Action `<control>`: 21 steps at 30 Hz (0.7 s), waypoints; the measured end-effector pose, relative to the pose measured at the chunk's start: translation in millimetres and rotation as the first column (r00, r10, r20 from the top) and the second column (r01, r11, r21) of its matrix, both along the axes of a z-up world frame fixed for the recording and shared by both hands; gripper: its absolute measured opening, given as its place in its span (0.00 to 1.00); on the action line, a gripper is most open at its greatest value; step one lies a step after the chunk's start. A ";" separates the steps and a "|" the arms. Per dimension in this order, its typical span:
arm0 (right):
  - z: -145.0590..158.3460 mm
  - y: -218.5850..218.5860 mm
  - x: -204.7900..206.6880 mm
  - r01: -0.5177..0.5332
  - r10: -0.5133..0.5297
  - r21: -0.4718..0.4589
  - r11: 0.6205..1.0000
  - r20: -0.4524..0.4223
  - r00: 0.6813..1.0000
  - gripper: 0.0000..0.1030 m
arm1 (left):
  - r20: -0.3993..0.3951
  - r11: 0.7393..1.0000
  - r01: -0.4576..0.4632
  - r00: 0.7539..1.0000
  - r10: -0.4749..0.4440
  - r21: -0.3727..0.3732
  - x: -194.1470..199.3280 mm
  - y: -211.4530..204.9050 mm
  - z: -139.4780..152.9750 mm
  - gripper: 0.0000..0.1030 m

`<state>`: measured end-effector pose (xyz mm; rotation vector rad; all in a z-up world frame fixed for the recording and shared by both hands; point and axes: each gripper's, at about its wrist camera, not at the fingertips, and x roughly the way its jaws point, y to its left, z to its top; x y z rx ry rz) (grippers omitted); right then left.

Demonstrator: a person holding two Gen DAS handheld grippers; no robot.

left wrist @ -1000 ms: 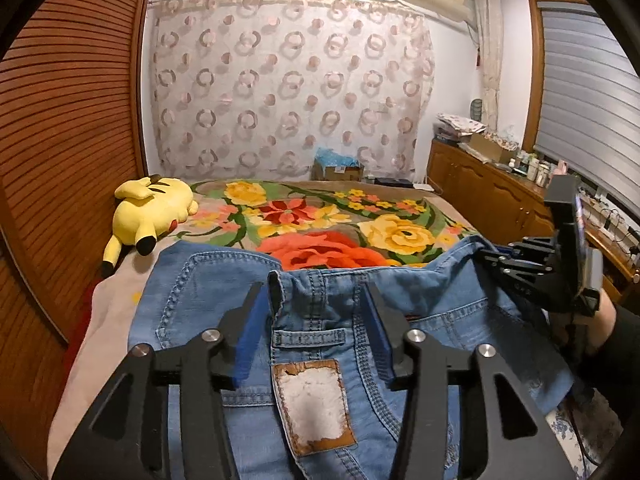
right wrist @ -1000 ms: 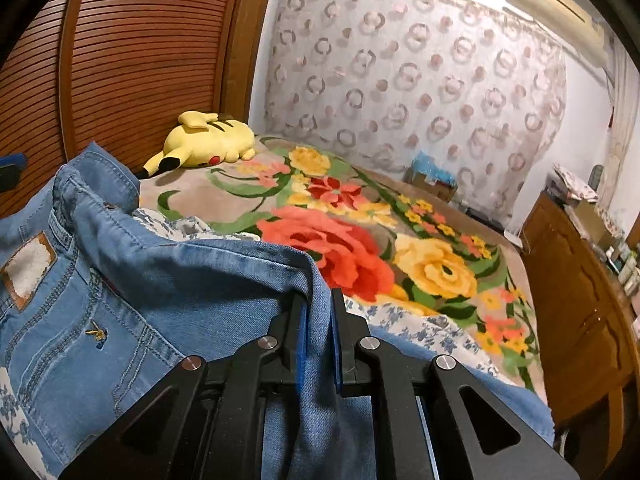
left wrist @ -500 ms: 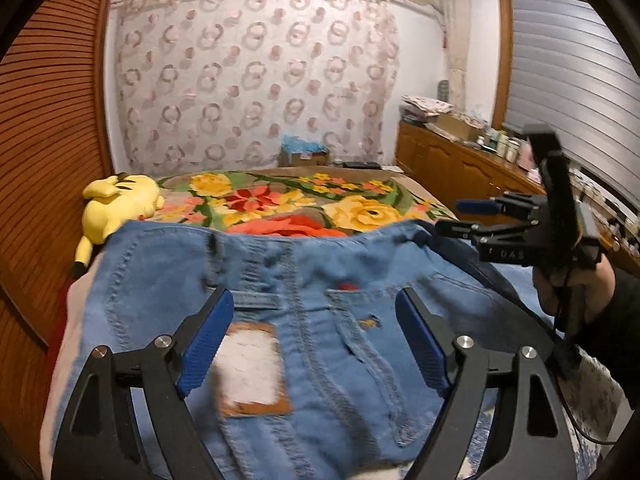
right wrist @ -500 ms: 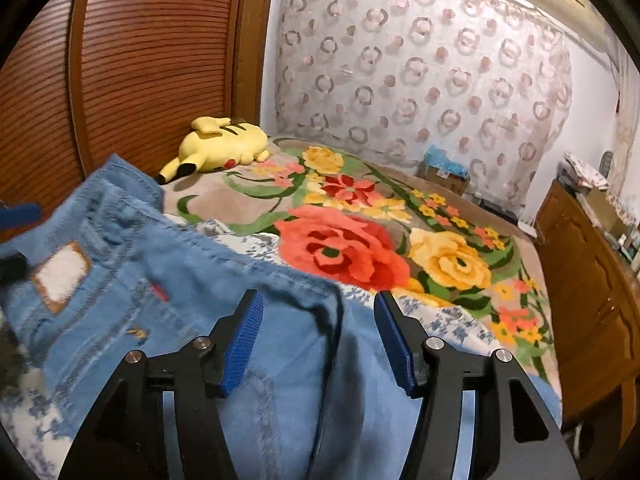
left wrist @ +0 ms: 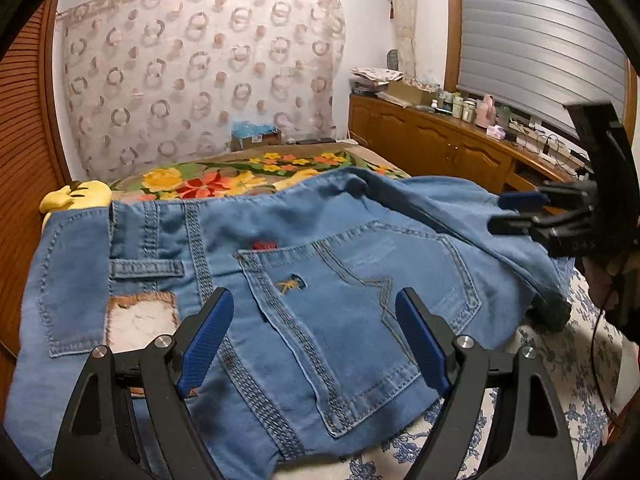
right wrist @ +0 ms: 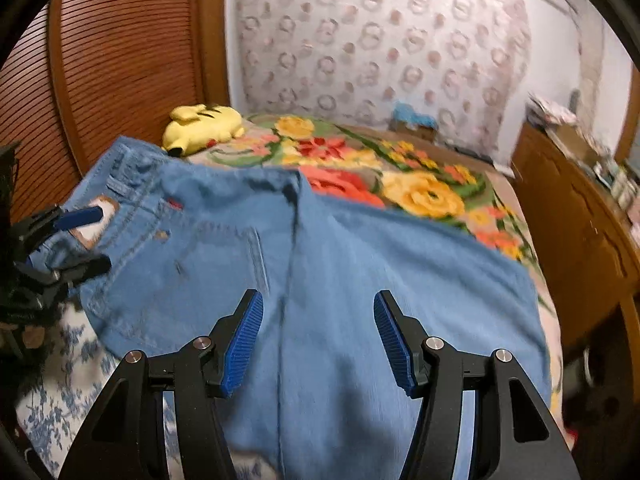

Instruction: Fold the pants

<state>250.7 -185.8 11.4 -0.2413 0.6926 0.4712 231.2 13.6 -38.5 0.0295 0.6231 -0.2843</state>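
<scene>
Denim fills the space below and ahead of both our tools: the pants (left wrist: 320,280) lie spread on the bed (left wrist: 560,360), seat side up, where a second ago they hung bunched from our grips. Our left gripper (left wrist: 314,344) then had its jaws drawn in close around the waistband just above the worn leather patch (left wrist: 140,316); now those jaws stand wide apart with nothing pressed between them, the blue pads (left wrist: 206,340) hovering over the back pocket (left wrist: 360,300), and the patch sits just outside the left pad. Our right gripper (right wrist: 318,336) was clamped hard on a fold of denim a second ago; now its jaws are parted too, empty, poised above the pants (right wrist: 320,280), with a dark seam running away from the gap between them. That cloth lay humped up in front of the jaws before and has since dropped flat. From the left view the right gripper (left wrist: 516,212) shows at the far right, beyond the right jaw, off the edge of the fabric, its fingers apart and a hand (left wrist: 608,280) behind it. From the right view the left gripper (right wrist: 80,236) shows at the far left, over the waistband end. Ahead of both pairs of jaws, past the pants, the flowered blanket (right wrist: 420,192) and the yellow plush toy (right wrist: 204,124) lie as they did.
</scene>
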 end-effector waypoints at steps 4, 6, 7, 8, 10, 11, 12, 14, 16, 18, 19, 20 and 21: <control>-10.5 -9.1 -9.7 0.027 -0.027 -0.001 1.000 -0.045 0.999 0.58 | -0.020 1.000 0.019 1.000 -0.019 0.001 -2.8 -4.2 -4.7 0.81; -16.8 -13.9 -15.5 0.029 -0.029 -0.003 1.000 -0.060 0.998 0.58 | -0.024 1.000 0.023 0.999 -0.023 0.007 -3.2 -4.8 -6.8 0.81; -17.3 -13.3 -18.2 0.030 -0.030 -0.007 1.000 -0.067 0.997 0.58 | -0.026 1.000 0.025 0.999 -0.024 0.009 -2.8 -5.4 -7.7 0.81; -20.7 -15.0 -20.5 0.030 -0.031 -0.009 0.999 -0.077 0.997 0.58 | -0.027 1.000 0.025 0.999 -0.025 0.010 -2.7 -6.0 -8.0 0.81; -24.8 -14.9 -25.0 0.035 -0.036 -0.018 0.999 -0.094 0.995 0.58 | -0.030 1.000 0.020 0.999 -0.019 0.018 -1.9 -6.4 -9.2 0.81; -27.2 -15.9 -25.6 0.036 -0.038 -0.022 0.999 -0.100 0.994 0.57 | -0.033 1.000 0.016 0.999 -0.015 0.026 -2.7 -7.0 -10.6 0.81; -26.1 -14.2 -23.2 0.036 -0.039 -0.023 0.999 -0.105 0.994 0.54 | -0.036 0.999 0.016 0.999 -0.015 0.030 -2.3 -8.1 -11.7 0.81; -27.9 -16.3 -26.1 0.039 -0.042 -0.025 0.999 -0.106 0.993 0.53 | -0.054 0.999 0.024 0.998 -0.022 0.035 -1.3 -9.8 -15.7 0.81; -29.5 -18.6 -28.8 0.038 -0.042 -0.033 0.999 -0.110 0.993 0.48 | -0.066 0.999 0.024 0.998 -0.021 0.045 0.0 -11.4 -19.1 0.81; -30.8 -16.4 -30.0 0.033 -0.038 -0.043 0.999 -0.115 0.993 0.43 | -0.076 0.998 0.024 0.997 -0.020 0.052 2.6 -11.3 -22.1 0.81; -31.7 -17.4 -31.4 0.025 -0.031 -0.050 0.998 -0.117 0.993 0.31 | -0.081 0.998 0.024 0.997 -0.020 0.054 3.4 -11.4 -23.2 0.81; -31.8 -18.9 -32.5 0.012 -0.018 -0.052 0.999 -0.118 0.993 0.25 | -0.084 0.998 0.024 0.996 -0.019 0.055 3.7 -11.5 -24.1 0.81; -29.3 -19.7 -31.9 0.001 -0.006 -0.046 0.999 -0.119 0.993 0.12 | -0.087 0.998 0.024 0.996 -0.019 0.057 3.5 -11.3 -24.8 0.81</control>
